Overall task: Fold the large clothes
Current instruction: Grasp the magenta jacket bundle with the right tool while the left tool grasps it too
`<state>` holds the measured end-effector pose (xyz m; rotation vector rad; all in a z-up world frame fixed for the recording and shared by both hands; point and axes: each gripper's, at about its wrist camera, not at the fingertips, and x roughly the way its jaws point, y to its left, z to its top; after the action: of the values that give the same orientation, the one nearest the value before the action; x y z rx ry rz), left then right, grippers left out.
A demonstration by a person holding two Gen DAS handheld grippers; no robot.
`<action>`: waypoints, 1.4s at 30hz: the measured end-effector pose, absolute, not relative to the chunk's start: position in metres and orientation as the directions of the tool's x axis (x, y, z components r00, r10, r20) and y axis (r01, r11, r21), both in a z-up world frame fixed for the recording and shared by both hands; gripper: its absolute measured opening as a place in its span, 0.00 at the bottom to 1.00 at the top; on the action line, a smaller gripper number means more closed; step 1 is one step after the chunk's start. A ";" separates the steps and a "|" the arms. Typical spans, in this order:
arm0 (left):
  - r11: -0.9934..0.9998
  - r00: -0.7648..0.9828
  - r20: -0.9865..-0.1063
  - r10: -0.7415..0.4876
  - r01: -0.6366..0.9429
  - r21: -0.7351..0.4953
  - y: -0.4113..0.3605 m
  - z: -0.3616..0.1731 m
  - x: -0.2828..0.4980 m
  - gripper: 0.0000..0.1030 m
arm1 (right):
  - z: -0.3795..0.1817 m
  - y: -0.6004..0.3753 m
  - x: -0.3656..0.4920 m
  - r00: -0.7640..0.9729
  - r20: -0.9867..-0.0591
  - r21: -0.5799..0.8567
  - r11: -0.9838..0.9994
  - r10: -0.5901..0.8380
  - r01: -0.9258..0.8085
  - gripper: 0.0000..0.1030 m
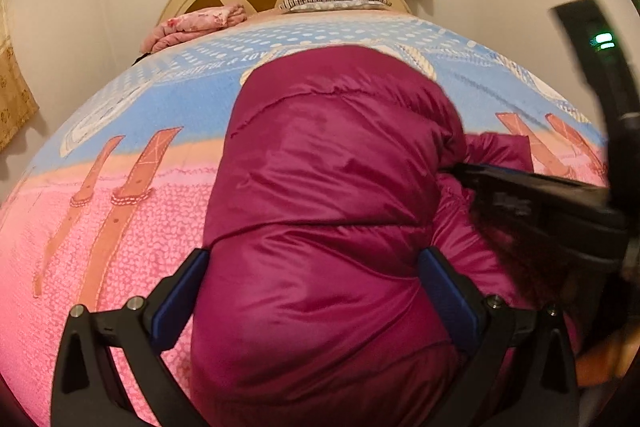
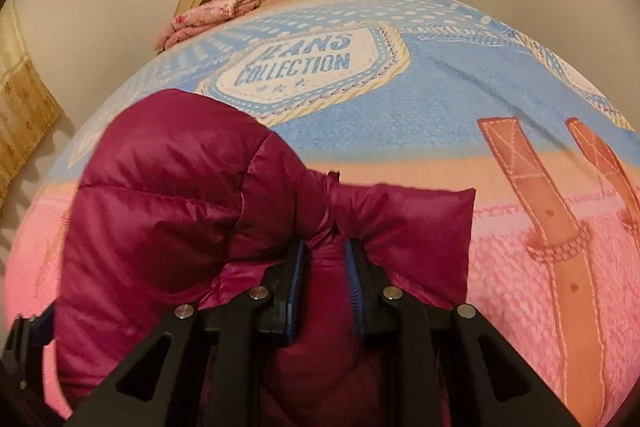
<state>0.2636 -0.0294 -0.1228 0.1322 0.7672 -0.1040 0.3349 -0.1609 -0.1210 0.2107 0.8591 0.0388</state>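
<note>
Mid-fold: my right gripper [image 2: 325, 267] pinches the jacket [image 1: 332, 187]; my left gripper [image 1: 316, 291] straddles it, spread; next, flatten.

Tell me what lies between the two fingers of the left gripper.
A bulky fold of the magenta puffer jacket fills the open left gripper, seen in the left wrist view.

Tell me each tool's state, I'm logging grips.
Left tool: open, straddling the shiny magenta quilted puffer jacket.
Right tool: closed on the jacket.

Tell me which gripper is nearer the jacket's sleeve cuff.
Right. The right gripper is pinched on the jacket right behind the sleeve cuff; the left gripper straddles the folded body, farther left.
</note>
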 end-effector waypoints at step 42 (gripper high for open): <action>0.952 0.600 -0.741 -0.302 0.232 -0.200 0.047 -0.104 0.297 1.00 | -0.105 -0.203 0.241 0.678 -0.694 0.362 0.931 0.242 0.038 0.70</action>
<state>0.2970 0.0468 -0.1041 -0.0859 0.8742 -0.3099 0.2413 -0.2027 -0.1049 0.3652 0.8221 0.1176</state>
